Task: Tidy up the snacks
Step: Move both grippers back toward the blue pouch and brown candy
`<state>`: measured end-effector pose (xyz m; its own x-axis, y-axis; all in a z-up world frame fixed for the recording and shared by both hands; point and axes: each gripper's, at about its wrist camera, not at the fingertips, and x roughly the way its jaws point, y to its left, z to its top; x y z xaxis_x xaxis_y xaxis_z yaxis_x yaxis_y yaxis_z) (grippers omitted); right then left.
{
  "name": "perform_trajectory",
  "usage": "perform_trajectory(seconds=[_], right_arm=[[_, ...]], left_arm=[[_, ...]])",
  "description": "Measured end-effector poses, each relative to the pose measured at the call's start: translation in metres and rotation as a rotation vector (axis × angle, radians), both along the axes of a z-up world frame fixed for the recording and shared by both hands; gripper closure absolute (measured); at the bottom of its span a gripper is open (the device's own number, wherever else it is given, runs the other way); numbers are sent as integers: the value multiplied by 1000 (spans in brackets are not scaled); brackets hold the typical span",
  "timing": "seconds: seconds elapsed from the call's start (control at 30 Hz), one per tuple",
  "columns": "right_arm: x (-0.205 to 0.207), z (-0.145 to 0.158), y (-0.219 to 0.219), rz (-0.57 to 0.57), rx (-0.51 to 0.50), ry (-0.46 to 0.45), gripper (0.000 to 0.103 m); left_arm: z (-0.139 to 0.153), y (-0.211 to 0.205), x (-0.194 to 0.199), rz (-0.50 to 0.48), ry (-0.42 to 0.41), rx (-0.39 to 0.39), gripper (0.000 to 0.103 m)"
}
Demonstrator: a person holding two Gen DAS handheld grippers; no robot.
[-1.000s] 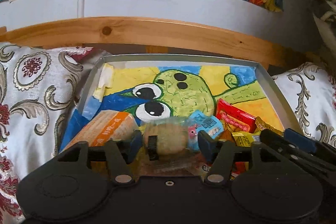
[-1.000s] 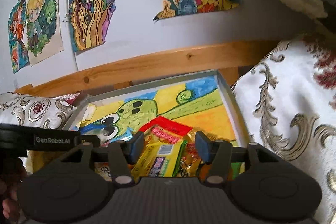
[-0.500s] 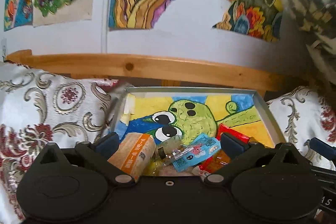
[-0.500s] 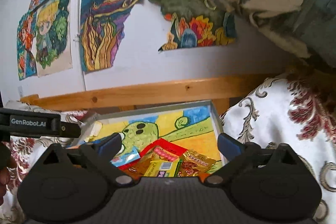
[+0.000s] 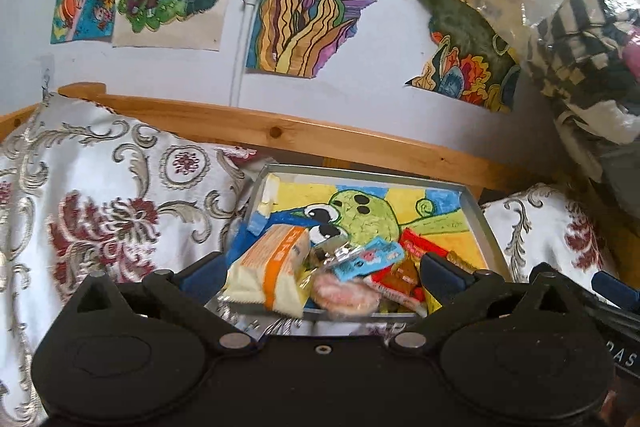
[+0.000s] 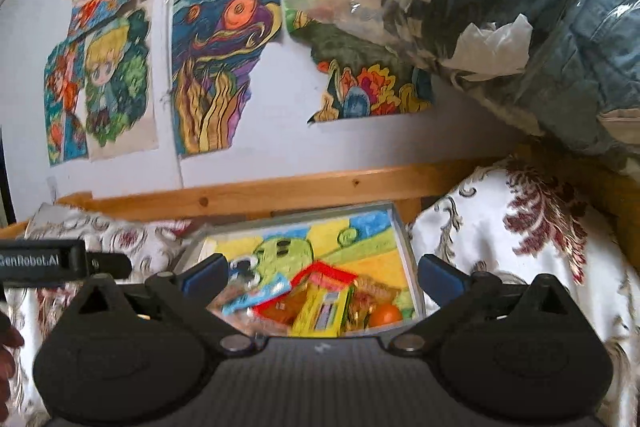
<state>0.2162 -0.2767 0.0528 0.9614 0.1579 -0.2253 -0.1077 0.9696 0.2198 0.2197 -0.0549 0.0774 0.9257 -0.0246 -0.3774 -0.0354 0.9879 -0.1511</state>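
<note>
Both hand-held grippers, left (image 5: 322, 269) and right (image 6: 322, 271), gape wide, empty; "GenRobot.AI" label (image 6: 30, 261) marks the left one.

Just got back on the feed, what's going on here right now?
Both tongs, left and right, are open and empty, held above the near edge of the grey tray. The snacks lie piled at its near end: an orange-banded cream packet, a blue packet, a red packet, a yellow packet. Nothing is gripped at the moment.

Soft, even daylight; strong fisheye bending at edges; snacks (image 6: 320, 303) motion-blurred.
</note>
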Motion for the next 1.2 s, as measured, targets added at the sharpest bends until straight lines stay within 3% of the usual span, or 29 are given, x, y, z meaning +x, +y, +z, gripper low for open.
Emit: perform_trajectory(seconds=[0.63, 0.77, 0.9, 1.2], right_arm=[[-95, -15, 25, 60, -20, 118, 0], [-103, -22, 32, 72, -39, 169, 0], [-104, -30, 41, 48, -120, 228, 0], [-93, -46, 50, 54, -166, 328, 0]], left_arm=[[-38, 42, -96, -5, 64, 103, 1], [-50, 50, -105, -7, 93, 107, 1], [-66, 51, -113, -12, 98, 134, 1], [-97, 48, -112, -59, 170, 178, 1]])
